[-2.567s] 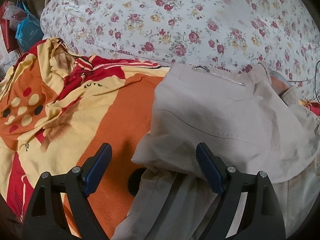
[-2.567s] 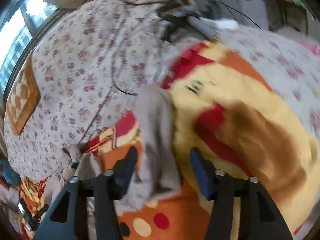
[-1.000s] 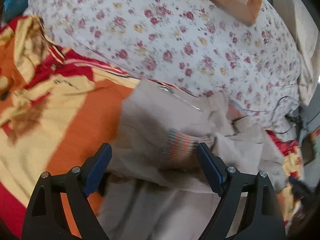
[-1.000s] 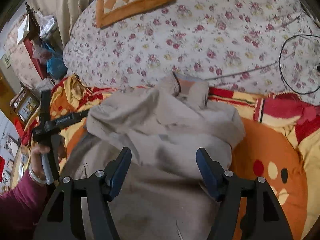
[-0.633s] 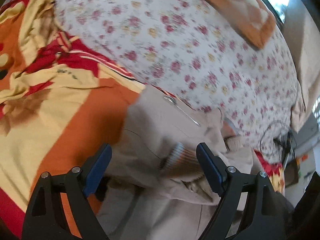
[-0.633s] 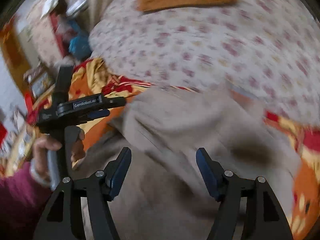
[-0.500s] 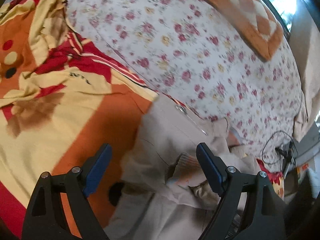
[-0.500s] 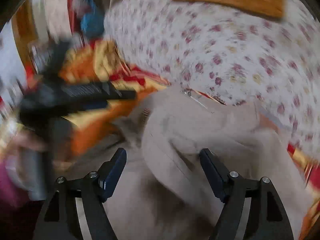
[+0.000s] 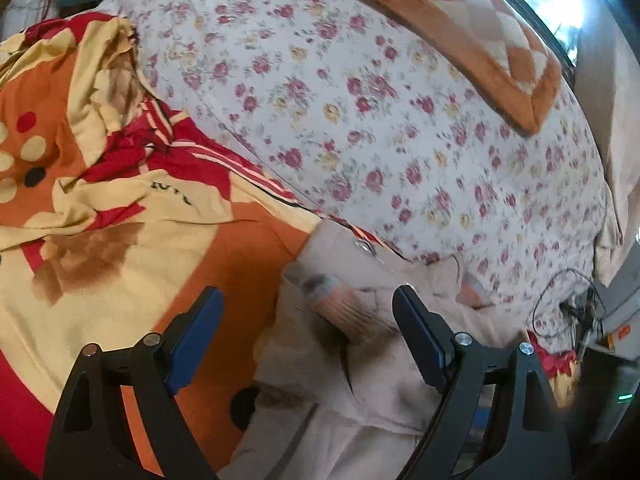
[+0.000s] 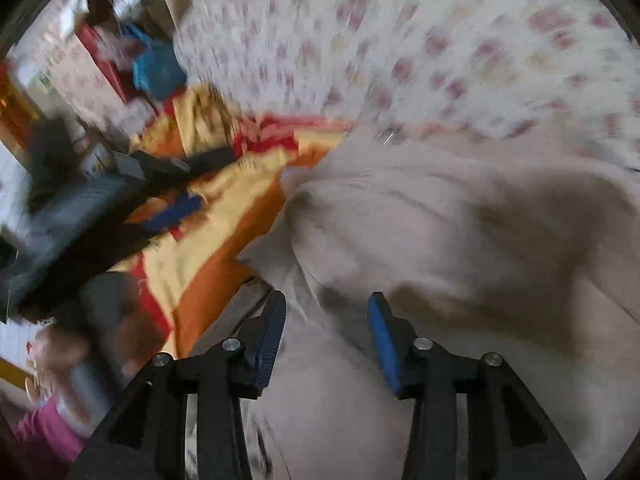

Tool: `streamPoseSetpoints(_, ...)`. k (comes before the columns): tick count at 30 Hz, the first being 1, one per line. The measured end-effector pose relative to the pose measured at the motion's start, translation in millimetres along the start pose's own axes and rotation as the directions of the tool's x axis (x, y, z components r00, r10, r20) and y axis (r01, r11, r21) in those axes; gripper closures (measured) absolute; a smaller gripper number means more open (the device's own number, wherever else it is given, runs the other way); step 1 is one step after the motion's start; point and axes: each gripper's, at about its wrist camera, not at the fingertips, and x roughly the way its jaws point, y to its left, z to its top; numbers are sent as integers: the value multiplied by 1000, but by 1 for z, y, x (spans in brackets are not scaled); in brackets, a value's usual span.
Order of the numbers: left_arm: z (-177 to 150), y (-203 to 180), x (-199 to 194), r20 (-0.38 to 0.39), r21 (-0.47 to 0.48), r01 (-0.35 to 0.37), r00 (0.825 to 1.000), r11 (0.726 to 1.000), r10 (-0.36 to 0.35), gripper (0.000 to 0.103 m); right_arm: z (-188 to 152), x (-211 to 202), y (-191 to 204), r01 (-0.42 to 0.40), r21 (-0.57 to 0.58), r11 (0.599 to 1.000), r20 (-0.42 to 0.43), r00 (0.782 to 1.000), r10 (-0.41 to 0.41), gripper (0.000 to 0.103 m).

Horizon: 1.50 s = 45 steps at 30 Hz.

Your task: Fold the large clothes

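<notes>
Beige jacket: a pale, heavy garment with a metal zip near its upper edge and a ribbed, orange-striped cuff lying on top of the folded body. A second striped cuff or collar piece shows further right. The cloth is bunched and creased, not flat. It lies on the orange, yellow and red blanket, its far edge touching the floral bedsheet. In the left wrist view its long axis runs from lower left to upper right, zip end toward the sheet; which end is the hem cannot be told.

Left gripper: jaws spread wide, hovering over the jacket's left edge and the striped cuff, gripping nothing.

Right gripper: view heavily blurred. Jaws have just been closing and stand about half apart, with a fold of the jacket between them; whether the pads press on the cloth cannot be told.

Beyond: a checked orange cushion on the sheet, a black cable at the right edge. A hand with a pink sleeve shows at lower left of the right wrist view
</notes>
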Motion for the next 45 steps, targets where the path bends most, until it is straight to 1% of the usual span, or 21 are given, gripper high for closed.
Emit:
streamPoseSetpoints(2, -3, -9, 1, 7, 41, -11, 1000, 999, 11, 16, -14, -54, -19, 18, 17, 1000, 90, 996, -19, 51)
streamPoseSetpoints(3, -5, -13, 2, 9, 61, -22, 1000, 998, 22, 16, -24, -85, -36, 55, 40, 998, 148, 987, -61, 38)
streamPoseSetpoints(4, -7, -17, 4, 7, 79, -35, 999, 996, 35, 16, -31, -107, -50, 112, 68, 991, 186, 975, -123, 25)
streamPoseSetpoints(6, -12, -23, 12, -7, 105, -51, 999, 993, 52, 16, -46, -139, -84, 272, 145, 951, 209, 931, -298, 21)
streamPoseSetpoints(8, -19, -28, 23, -36, 129, -67, 997, 989, 72, 16, -57, -147, -121, 348, 210, 913, 159, 910, -384, 21)
streamPoseSetpoints(12, -35, -31, 48, -94, 195, -163, 978, 967, 184, 16, -67, -125, -163, 352, 240, 905, 80, 922, -380, 25)
streamPoseSetpoints(15, -44, -27, 65, -146, 223, -195, 962, 955, 230, 16, -56, -105, -187, 386, 293, 875, 40, 909, -415, 78)
streamPoseSetpoints(16, -46, -25, 68, -152, 221, -191, 962, 956, 228, 16, -51, -106, -197, 369, 349, 861, 69, 907, -417, 82)
streamPoseSetpoints(19, -48, -28, 74, -152, 236, -188, 962, 953, 228, 12, -35, -101, -228, 403, 425, 810, 96, 870, -483, 81)
streamPoseSetpoints(22, -48, -30, 73, -154, 251, -184, 962, 950, 227, 12, -28, -73, -266, 405, 503, 764, -20, 889, -458, 66)
streamPoseSetpoints(24, -45, -28, 71, -163, 235, -175, 963, 956, 216, 12, -38, -89, -276, 316, 587, 745, 18, 915, -403, 56)
streamPoseSetpoints(26, -42, -26, 71, -168, 211, -173, 963, 962, 210, 12, -54, -121, -273, 254, 629, 734, 80, 919, -387, 50)
streamPoseSetpoints(28, -39, -25, 70, -165, 194, -173, 965, 966, 206, 12, -70, -146, -256, 250, 612, 751, 98, 917, -386, 43)
streamPoseSetpoints(32, -38, -32, 59, -118, 203, -182, 971, 962, 209, 12, -101, -161, -204, 134, 432, 892, 125, 970, -206, 30)
streamPoseSetpoints(36, -35, -38, 47, -54, 209, -186, 978, 960, 201, 12, -106, -135, -172, 204, 310, 929, 96, 965, -244, 21)
streamPoseSetpoints(38, -34, -37, 41, -45, 205, -181, 980, 962, 194, 12, -101, -109, -165, 320, 262, 911, 26, 941, -338, 49)
streamPoseSetpoints(39, -33, -35, 38, -43, 201, -181, 980, 963, 193, 12, -100, -105, -169, 349, 265, 899, 11, 931, -365, 95)
streamPoseSetpoints(41, -32, -29, 31, -37, 183, -174, 982, 968, 184, 12, -104, -123, -176, 340, 343, 875, 61, 922, -382, 94)
streamPoseSetpoints(43, -30, -25, 29, -37, 157, -167, 984, 973, 175, 12, -118, -151, -171, 413, 352, 840, 94, 878, -470, 96)
streamPoseSetpoints(44, -28, -24, 30, -45, 144, -159, 985, 977, 167, 12, -127, -157, -171, 450, 360, 818, 80, 858, -507, 96)
streamPoseSetpoints(45, -27, -23, 32, -55, 135, -151, 986, 979, 159, 12, -137, -155, -175, 459, 366, 809, 36, 862, -506, 97)
